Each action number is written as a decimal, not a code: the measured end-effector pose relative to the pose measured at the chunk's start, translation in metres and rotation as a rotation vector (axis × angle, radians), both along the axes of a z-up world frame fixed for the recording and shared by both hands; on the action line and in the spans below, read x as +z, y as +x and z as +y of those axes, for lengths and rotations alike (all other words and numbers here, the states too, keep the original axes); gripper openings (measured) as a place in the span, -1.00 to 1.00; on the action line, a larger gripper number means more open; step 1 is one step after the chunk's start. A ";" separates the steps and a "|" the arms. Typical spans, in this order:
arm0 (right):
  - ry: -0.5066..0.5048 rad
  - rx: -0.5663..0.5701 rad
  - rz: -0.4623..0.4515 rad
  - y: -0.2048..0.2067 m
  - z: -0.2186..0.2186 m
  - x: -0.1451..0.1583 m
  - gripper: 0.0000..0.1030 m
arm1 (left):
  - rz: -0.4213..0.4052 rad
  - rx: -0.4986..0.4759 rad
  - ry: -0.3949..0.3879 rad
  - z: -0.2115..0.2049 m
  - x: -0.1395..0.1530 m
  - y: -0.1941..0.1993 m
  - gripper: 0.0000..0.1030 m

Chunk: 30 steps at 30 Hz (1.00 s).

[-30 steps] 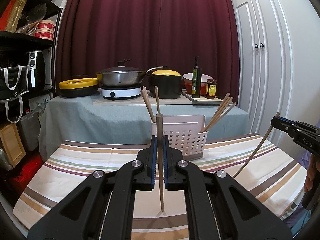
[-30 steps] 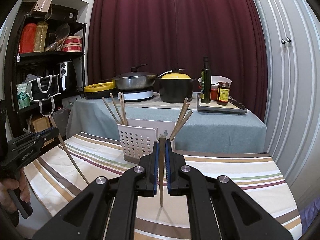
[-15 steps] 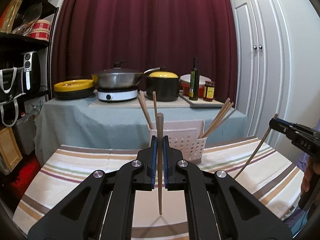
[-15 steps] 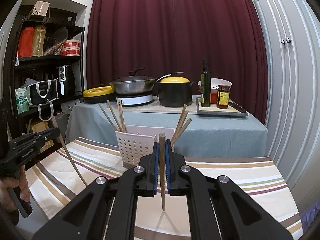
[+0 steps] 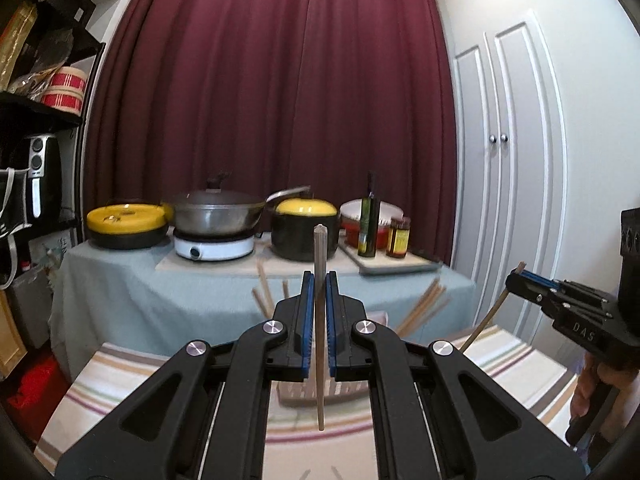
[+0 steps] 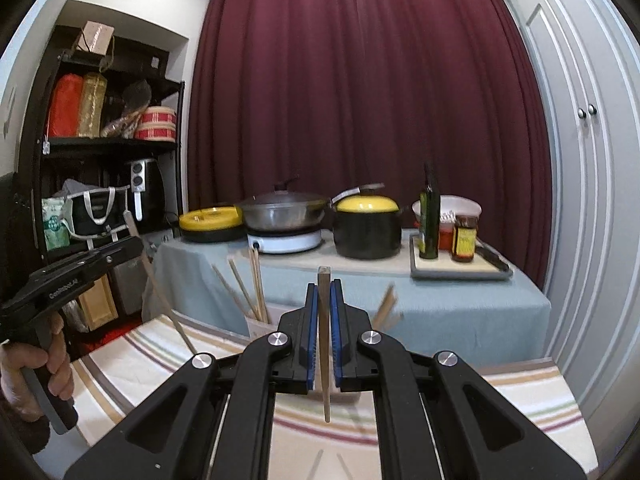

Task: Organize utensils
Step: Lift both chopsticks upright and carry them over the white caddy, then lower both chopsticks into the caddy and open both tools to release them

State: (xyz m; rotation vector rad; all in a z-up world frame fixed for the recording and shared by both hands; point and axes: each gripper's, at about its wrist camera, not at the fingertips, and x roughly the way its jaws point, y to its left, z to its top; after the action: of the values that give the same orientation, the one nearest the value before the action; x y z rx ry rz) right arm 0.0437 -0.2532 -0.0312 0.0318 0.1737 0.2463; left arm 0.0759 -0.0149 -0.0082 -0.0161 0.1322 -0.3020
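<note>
My left hand-held gripper (image 5: 319,312) is clamped on a chopstick (image 5: 320,360), held upright between the blue pads (image 5: 306,320), its lower tip hanging above the striped tabletop (image 5: 120,376). My right hand-held gripper (image 6: 325,320) is closed the same way on its own chopstick (image 6: 324,360), also near vertical.

The left view shows me the right gripper from outside (image 5: 568,304) at the right edge, its chopstick (image 5: 486,320) slanting down toward the tabletop, with part of a hand (image 5: 600,392) on the grip. The right view returns the favour: the left gripper (image 6: 80,268) appears at the left edge, a hand (image 6: 32,364) wrapped round its handle, its chopstick (image 6: 160,292) angling down to the cloth.

The basket (image 5: 332,390) sits on the tabletop straight ahead, mostly hidden behind my left gripper's fingers; I see only its perforated wall low between them. More chopsticks (image 5: 264,296) stand in it, leaning left, and another bunch (image 5: 424,308) leans right. From the right view only a white sliver of the basket (image 6: 260,322) shows, though its left sticks (image 6: 246,288) are clearer there.

Behind is a covered table with a wok (image 6: 284,210), a yellow-lidded pot (image 6: 368,226) and a bottle (image 6: 429,216). The right view alone shows the whole shelf (image 6: 108,144); the left view shows only its edge.
</note>
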 end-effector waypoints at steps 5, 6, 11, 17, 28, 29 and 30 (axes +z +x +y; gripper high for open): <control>-0.004 0.008 -0.068 0.013 0.003 0.021 -0.87 | -0.059 -0.015 0.000 -0.007 0.021 0.018 -0.88; -0.006 0.010 -0.081 0.016 0.003 0.025 -0.87 | -0.069 -0.018 -0.004 -0.008 0.025 0.022 -0.88; -0.009 0.018 -0.129 0.036 0.006 0.037 -0.87 | -0.116 -0.030 -0.015 -0.014 0.045 0.044 -0.88; -0.014 0.021 -0.164 0.060 0.011 0.042 -0.87 | -0.138 -0.032 -0.023 -0.020 0.057 0.075 -0.88; -0.008 0.009 -0.145 0.101 0.012 0.025 -0.87 | -0.125 -0.008 0.009 -0.026 0.040 0.109 -0.88; -0.012 0.007 -0.140 0.104 0.013 0.023 -0.87 | -0.116 -0.007 0.012 -0.026 0.036 0.113 -0.88; -0.016 0.005 -0.134 0.106 0.014 0.020 -0.87 | -0.110 -0.006 0.013 -0.027 0.034 0.115 -0.88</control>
State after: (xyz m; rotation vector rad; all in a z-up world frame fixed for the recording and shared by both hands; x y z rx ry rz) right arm 0.1500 -0.2393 -0.0113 -0.0010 0.0425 0.2513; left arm 0.1908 -0.0414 0.0254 0.0141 0.0253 -0.3073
